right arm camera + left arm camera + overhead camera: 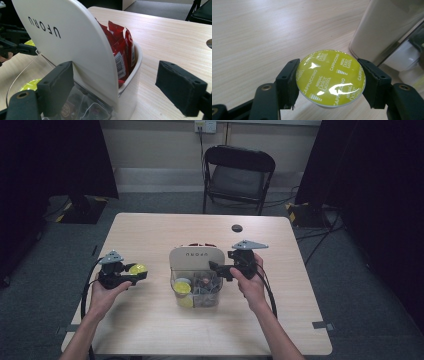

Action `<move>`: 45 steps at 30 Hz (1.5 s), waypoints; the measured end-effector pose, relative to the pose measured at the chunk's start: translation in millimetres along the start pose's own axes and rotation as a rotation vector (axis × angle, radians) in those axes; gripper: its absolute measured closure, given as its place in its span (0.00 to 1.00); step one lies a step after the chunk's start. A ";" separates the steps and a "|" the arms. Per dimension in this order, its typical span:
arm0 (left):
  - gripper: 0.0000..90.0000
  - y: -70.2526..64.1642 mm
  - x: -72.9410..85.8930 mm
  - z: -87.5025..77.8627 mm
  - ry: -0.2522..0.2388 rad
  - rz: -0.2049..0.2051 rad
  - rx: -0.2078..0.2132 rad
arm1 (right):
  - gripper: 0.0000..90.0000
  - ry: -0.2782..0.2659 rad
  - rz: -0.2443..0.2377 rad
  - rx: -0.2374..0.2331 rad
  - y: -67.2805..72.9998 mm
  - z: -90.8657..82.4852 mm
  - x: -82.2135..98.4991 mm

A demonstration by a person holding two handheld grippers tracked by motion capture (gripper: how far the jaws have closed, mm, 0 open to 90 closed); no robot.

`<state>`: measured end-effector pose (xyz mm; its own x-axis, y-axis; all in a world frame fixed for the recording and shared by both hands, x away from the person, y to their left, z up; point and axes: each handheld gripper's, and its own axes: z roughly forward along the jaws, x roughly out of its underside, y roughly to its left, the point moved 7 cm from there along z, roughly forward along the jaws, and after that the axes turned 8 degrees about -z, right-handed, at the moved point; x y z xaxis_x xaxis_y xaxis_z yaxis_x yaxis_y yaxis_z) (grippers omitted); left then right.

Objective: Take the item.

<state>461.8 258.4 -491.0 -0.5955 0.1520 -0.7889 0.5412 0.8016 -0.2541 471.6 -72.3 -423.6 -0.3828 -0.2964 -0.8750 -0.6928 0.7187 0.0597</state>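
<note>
I have the left gripper (pixel 131 276) clamped on a yellow capsule (pixel 331 76), its jaws pressing the rim from both sides so the foil lid faces up and stays flat. It hangs just above the table (pixel 150 330), left of the organizer (pixel 196 270) and clear of it. I judge the capsule is held level so it can go into, or has just come out of, the clear front bin, where more yellow capsules (pixel 182 288) sit.

The right gripper (pixel 220 268) is at the organizer's right side, jaws spread wide and gripping nothing. One jaw is against the front of the white divider, the other well out over the table, so the white rear compartment's side lies between them. My guess is it stands there to steady the organizer while the other hand works.

The left gripper view gives me the print on the lid, "Cappuccino", and shows the grip is square across the rim; the high view gives only a yellow dot. The right gripper view shows red packets (pixel 121 50) standing upright in the rear compartment behind the divider, barely seen from above. The high view alone shows both hands and the chair (pixel 239 175) beyond the table.
</note>
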 end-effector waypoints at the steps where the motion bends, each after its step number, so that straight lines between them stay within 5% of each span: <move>1: 0.42 1.2 1.8 1.3 0.008 -0.005 -0.005 | 0.16 0.000 0.000 0.000 0.1 0.0 0.0; 10: 0.42 11.0 14.0 16.5 0.052 -0.028 -0.006 | 0.16 0.003 0.000 0.001 0.8 0.7 0.4; 23: 0.42 12.5 26.5 32.2 0.128 -0.007 -0.011 | 0.16 0.010 -0.005 0.000 1.8 2.3 1.8; 31: 0.41 11.3 28.1 34.6 0.122 -0.019 -0.003 | 0.16 0.009 -0.004 0.000 1.9 2.3 1.8; 39: 0.24 12.6 26.3 28.4 0.093 -0.025 -0.015 | 0.16 0.008 0.000 -0.003 2.0 2.7 2.0; 45: 0.22 15.4 28.1 19.9 0.089 -0.053 -0.030 | 0.16 0.010 0.002 -0.007 2.0 3.2 2.2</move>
<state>465.2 263.5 -528.2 -0.6738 0.1588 -0.7217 0.4902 0.8268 -0.2758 471.4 -69.5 -427.0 -0.3900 -0.3011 -0.8702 -0.6962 0.7150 0.0646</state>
